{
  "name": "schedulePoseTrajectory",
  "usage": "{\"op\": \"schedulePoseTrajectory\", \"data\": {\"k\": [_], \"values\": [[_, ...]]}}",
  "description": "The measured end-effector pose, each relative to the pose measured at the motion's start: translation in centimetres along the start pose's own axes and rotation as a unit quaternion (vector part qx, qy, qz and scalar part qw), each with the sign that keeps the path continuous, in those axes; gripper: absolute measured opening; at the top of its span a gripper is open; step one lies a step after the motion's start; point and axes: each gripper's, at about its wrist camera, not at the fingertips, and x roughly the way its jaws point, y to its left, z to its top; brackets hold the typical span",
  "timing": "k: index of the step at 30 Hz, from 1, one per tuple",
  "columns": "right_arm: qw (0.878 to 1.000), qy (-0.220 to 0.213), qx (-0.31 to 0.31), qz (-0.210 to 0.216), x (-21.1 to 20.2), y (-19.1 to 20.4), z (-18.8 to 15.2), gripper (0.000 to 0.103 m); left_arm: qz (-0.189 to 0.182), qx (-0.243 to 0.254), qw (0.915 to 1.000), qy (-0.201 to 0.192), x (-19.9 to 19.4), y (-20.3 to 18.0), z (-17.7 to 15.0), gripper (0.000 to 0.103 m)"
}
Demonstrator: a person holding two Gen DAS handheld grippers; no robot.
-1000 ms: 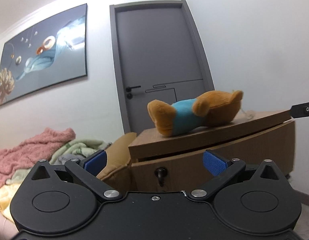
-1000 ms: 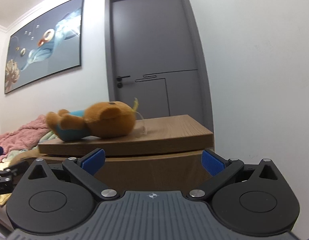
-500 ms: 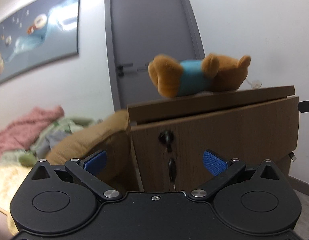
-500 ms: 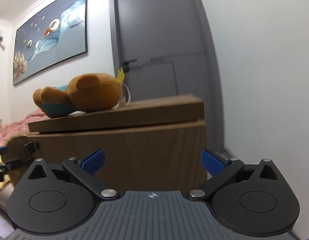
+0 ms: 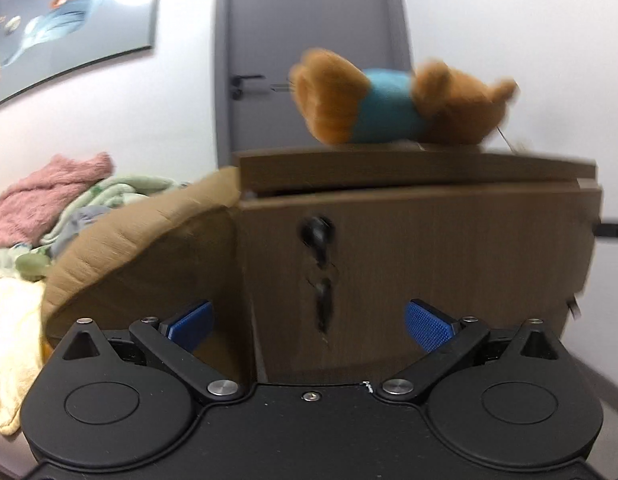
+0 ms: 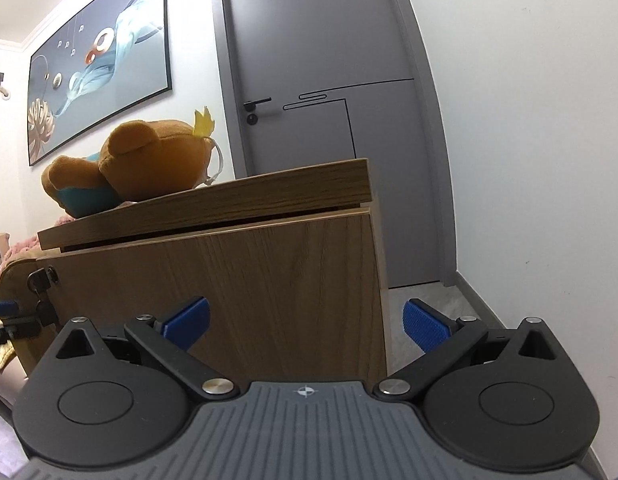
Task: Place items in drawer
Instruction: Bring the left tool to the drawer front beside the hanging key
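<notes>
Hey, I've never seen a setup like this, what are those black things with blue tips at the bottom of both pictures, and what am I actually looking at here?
Each picture comes from a camera mounted on a handheld two-finger gripper; a person carries one in each hand. The black body and blue fingertips at the bottom are the left gripper in one view and the right gripper in the other. Both are open and hold nothing. Ahead stands a wooden cabinet with a key in its front. A brown plush bear in a blue shirt lies on top. Behind are a grey door and a wall picture.
</notes>
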Motion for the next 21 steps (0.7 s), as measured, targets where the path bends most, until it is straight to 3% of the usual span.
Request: {"op": "schedulePoseTrajectory", "data": {"k": [6,13,21], "values": [[1.000,0.003,-0.008,0.000,0.8,-0.2,-0.3,0.103,0.006,0.021,0.9997,0.015,2.8,-1.0,-0.6,0.102],[1.000,-0.015,-0.020,0.013,1.2,-0.2,0.4,0.103,-0.012,0.003,0.9997,0.021,5.1,-1.2,-0.3,0.102],[1.000,-0.022,-0.005,0.017,1.5,-0.6,0.9,0.103,-0.004,0.018,0.9996,0.020,5.5,-1.4,-0.8,0.102]]}}
